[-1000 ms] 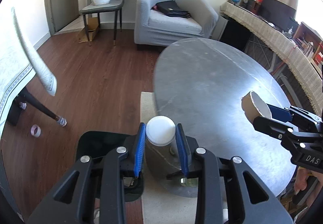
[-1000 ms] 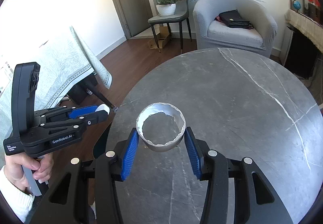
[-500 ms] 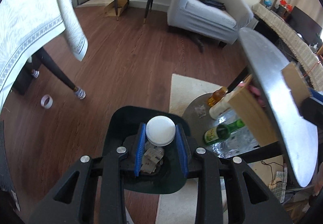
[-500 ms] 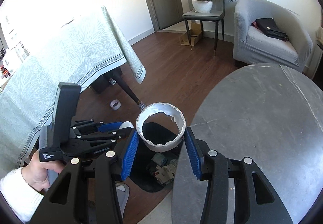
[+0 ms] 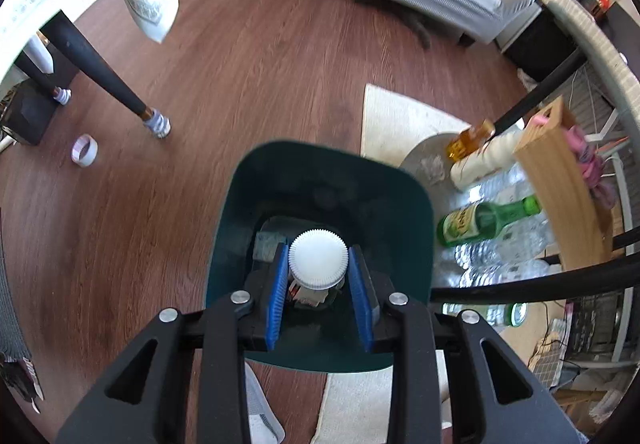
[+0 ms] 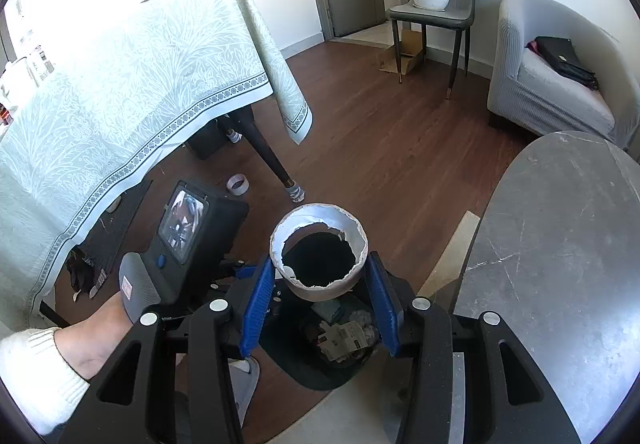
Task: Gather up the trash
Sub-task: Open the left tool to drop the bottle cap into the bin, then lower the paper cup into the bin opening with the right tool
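My left gripper (image 5: 319,294) pinches a white-capped bottle (image 5: 318,263) directly above the open dark-green bin (image 5: 320,180) on the floor, while my right gripper (image 6: 320,302) clamps a torn cardboard tube (image 6: 319,250) over that bin's near edge.

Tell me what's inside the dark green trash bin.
Crumpled paper and printed packaging scraps lie at the bottom of the trash bin. The white-capped bottle and left gripper cover the rest.
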Demonstrator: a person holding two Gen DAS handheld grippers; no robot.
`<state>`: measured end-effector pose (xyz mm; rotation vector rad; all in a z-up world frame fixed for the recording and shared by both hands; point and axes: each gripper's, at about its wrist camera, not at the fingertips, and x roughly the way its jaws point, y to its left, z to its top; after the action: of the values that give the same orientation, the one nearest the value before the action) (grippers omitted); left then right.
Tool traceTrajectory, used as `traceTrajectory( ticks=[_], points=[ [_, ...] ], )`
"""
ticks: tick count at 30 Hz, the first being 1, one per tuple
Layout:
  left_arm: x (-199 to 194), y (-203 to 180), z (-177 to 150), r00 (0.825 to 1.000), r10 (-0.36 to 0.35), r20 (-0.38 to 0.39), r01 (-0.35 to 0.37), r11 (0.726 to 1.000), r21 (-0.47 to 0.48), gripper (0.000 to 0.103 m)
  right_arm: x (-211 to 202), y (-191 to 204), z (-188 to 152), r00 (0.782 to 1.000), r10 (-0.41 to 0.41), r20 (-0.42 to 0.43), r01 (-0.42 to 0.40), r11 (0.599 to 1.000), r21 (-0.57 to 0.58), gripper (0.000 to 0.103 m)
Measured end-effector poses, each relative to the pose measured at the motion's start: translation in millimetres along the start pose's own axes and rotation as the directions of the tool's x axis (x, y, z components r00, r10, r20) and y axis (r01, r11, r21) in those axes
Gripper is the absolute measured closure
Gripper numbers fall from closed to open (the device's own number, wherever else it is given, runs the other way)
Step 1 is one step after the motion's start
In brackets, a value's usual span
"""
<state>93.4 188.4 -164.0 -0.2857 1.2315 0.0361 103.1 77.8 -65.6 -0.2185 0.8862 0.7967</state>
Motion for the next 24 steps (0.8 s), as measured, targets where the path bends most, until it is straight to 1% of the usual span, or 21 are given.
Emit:
traceTrajectory(
  ticks=[2,4,5,10,13,18,21,24],
  points=[
    [9,2,-3,1.0,0.0,-0.024,0.0,1.0,-0.003,0.07,4,-1,0,1.0,-0.003,-0.007,0.003,1.0,0.001,0.056],
    [16,6,-5,0.999,0.009,-0.04,-0.01,1.0,-0.016,0.057,8,-1,0,1.0,-0.008,-0.016,0.008,1.0,0.002,0.056],
    [19,8,-5,0.999,0.006,-0.041,-0.007,1.0,-0.021,0.052,9,-1,1,1.0,-0.011,-0.02,0.011,1.0,0.001,0.056],
    [18,16,-8,0.999,0.014,-0.035,-0.014,1.0,-0.021,0.052,23,7,0,0.999,-0.017,-0.049,0.017,1.0,-0.01,0.056],
    [8,20,-8,1.0,0.023,-0.007,-0.023,1.0,-0.005,0.052,35,15,0,0.998,-0.015,-0.067,0.013,1.0,-0.021,0.056],
    [-7,27,-5,0.999,0.018,0.031,-0.017,1.0,-0.013,0.053,50,19,0,0.996,-0.016,-0.093,0.014,0.999,-0.03,0.056],
    [-22,30,-1,0.997,0.038,0.073,-0.038,0.999,0.002,0.055,60,20,-3,0.993,-0.031,-0.113,0.027,0.999,-0.038,0.056],
    [-43,37,4,0.991,0.049,0.123,-0.048,0.999,-0.014,0.056,70,24,-7,0.99,-0.034,-0.136,0.028,0.999,-0.047,0.056]
  ],
)
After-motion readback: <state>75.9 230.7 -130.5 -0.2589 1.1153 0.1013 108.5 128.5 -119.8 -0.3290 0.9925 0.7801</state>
